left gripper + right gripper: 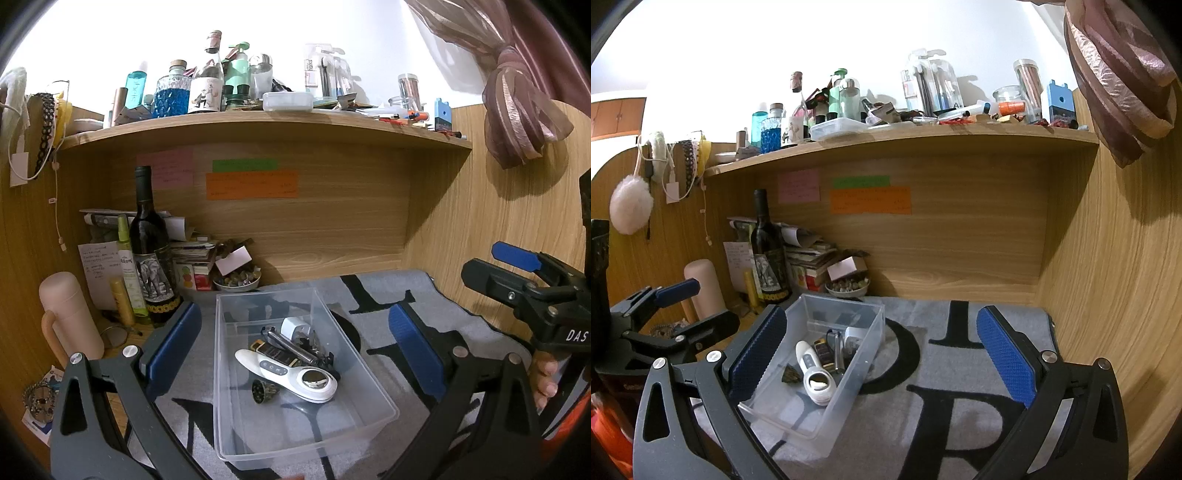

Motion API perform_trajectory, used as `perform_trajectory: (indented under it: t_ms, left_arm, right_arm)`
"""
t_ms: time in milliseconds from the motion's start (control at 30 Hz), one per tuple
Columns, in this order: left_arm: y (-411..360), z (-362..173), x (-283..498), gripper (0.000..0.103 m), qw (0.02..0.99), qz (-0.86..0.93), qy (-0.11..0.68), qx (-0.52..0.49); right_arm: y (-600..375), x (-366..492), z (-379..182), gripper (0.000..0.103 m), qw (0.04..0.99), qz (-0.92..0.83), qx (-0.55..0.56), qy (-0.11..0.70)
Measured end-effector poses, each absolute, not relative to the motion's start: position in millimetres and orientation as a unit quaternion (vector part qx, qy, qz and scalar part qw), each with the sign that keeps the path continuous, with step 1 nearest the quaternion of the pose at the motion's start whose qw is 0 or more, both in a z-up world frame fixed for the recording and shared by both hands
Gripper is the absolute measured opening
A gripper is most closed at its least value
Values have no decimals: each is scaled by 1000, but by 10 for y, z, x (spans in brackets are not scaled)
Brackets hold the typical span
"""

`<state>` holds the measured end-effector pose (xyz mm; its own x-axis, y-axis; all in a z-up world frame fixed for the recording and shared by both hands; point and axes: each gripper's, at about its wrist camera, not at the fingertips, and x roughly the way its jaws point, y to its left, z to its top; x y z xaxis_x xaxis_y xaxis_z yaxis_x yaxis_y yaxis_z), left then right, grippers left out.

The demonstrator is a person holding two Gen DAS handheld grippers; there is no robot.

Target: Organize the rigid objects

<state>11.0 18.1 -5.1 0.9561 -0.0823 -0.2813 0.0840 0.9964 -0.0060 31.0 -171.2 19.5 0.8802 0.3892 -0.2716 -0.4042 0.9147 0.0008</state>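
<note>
A clear plastic bin (pixel 373 387) stands on the grey mat (pixel 391 295). In it lie a white handheld device (pixel 295 376), a silver metal stick (pixel 291 347), a dark lighter (pixel 271 350), a white plug (pixel 295 326), a black clip (pixel 321 356) and a small dark cone (pixel 263 390). My left gripper (pixel 295 354) is open and empty above the bin. My right gripper (pixel 882 354) is open and empty, to the right of the bin (pixel 864 343), over the mat (pixel 942 387). The right gripper also shows in the left wrist view (pixel 509 273).
A dark wine bottle (pixel 149 243), a pink flask (pixel 70 314), spray bottles, stacked papers and a small bowl (pixel 238 282) crowd the desk's back left. A shelf (pixel 258 125) above holds several bottles and jars. Wooden walls close the back and right. A curtain (pixel 524 110) hangs at right.
</note>
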Motion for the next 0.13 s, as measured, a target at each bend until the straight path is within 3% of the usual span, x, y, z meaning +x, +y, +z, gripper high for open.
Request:
perform_trajectory:
  t_ms: [133]
  left_arm:
    - [197, -47, 117, 103, 989, -42, 143, -2]
  right_arm:
    - [-1714, 316, 195, 103, 969, 205, -28, 134]
